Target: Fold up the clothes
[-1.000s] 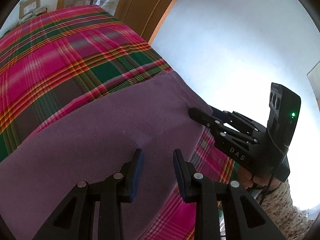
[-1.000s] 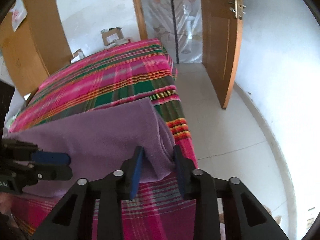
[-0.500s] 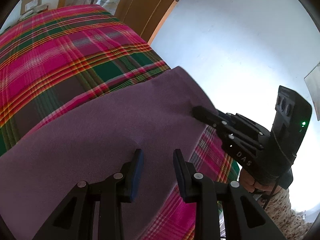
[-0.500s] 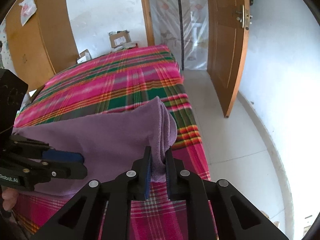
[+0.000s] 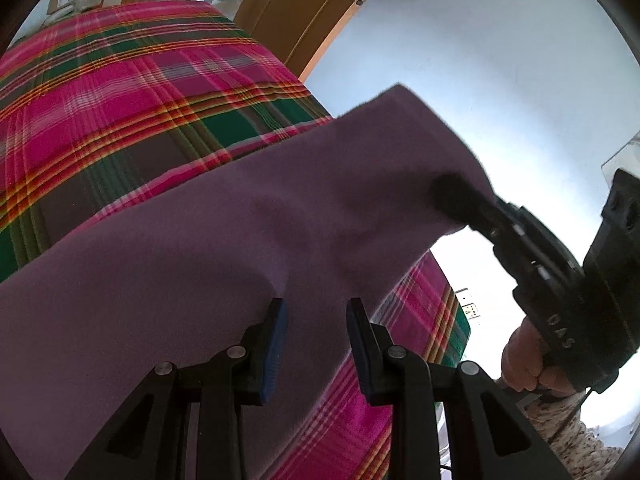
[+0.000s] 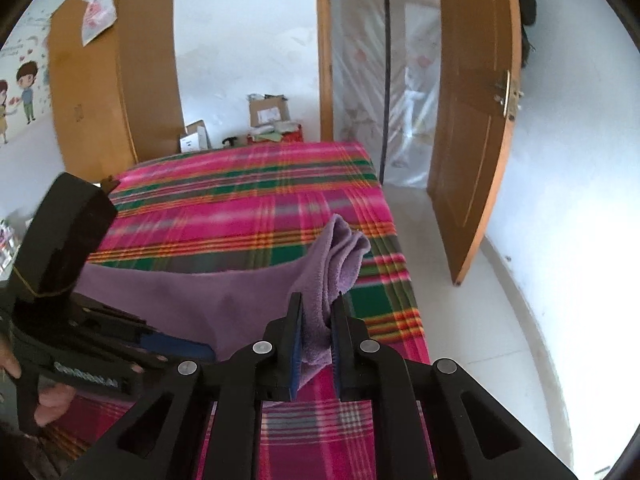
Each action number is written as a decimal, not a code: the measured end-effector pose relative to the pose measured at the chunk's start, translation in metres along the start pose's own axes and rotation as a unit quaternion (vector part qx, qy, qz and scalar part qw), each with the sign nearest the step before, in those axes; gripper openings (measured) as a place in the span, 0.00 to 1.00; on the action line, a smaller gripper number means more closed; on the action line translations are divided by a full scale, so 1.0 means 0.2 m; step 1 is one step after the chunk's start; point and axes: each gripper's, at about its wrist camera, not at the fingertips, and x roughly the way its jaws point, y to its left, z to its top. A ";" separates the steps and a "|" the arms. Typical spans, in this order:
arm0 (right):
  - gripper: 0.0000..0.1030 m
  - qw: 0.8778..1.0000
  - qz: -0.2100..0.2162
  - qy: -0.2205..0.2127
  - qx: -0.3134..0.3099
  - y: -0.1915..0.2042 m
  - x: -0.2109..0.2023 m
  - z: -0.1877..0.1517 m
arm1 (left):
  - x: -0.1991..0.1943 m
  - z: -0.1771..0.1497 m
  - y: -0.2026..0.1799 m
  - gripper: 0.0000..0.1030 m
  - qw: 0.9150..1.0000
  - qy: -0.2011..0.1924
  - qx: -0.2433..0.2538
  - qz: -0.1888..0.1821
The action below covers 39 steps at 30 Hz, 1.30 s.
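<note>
A purple fleece cloth [image 5: 208, 248] lies folded on the near part of a bed under a pink and green plaid blanket [image 5: 120, 100]. My right gripper [image 6: 318, 316] is shut on the cloth's right corner [image 6: 340, 248], which stands bunched up above the blanket [image 6: 240, 200]. In the left wrist view the right gripper [image 5: 448, 196] holds that raised corner up at the right. My left gripper [image 5: 316, 316] hovers at the cloth's near edge. Its jaws stand apart, with flat cloth showing in the gap and nothing pinched.
A hand [image 5: 524, 364] grips the right tool's handle. Beyond the bed's right edge is pale floor [image 6: 460, 320] and an open wooden door [image 6: 472, 140]. A wooden wardrobe [image 6: 112, 80] and cardboard boxes [image 6: 268, 112] stand past the far end.
The right gripper's jaws closed on the cloth's right corner and carried it upward, so the corner now stands off the bed. The left gripper has stayed in place with its jaws unchanged.
</note>
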 end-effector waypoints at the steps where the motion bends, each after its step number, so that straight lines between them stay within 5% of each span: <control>1: 0.12 1.000 0.002 -0.003 -0.001 0.01 -0.01 0.01 | 0.00 -0.01 -0.01 0.31 1.000 -0.001 0.000 0.000; 11: 0.12 1.000 -0.007 -0.009 0.005 0.05 -0.05 0.03 | 0.05 -0.04 -0.08 0.31 0.999 0.001 0.021 -0.030; 16: 0.12 1.000 -0.003 -0.014 -0.004 0.09 -0.07 0.04 | 0.01 -0.04 -0.03 0.31 0.999 0.007 -0.011 -0.053; 22: 0.12 1.000 0.006 -0.015 -0.025 0.18 -0.07 0.03 | -0.19 -0.04 0.07 0.31 0.991 -0.038 -0.062 -0.108; 27: 0.12 0.999 0.022 -0.011 -0.043 0.28 -0.06 0.02 | -0.39 0.22 0.31 0.37 0.983 -0.089 -0.092 -0.131; 35: 0.12 0.996 0.032 -0.006 -0.080 0.42 -0.03 -0.01 | -0.42 0.29 0.30 0.44 0.981 -0.094 -0.108 -0.133; 39: 0.12 0.994 0.027 -0.003 -0.104 0.49 -0.01 -0.04 | -0.58 0.15 0.26 0.47 0.980 -0.083 -0.110 -0.142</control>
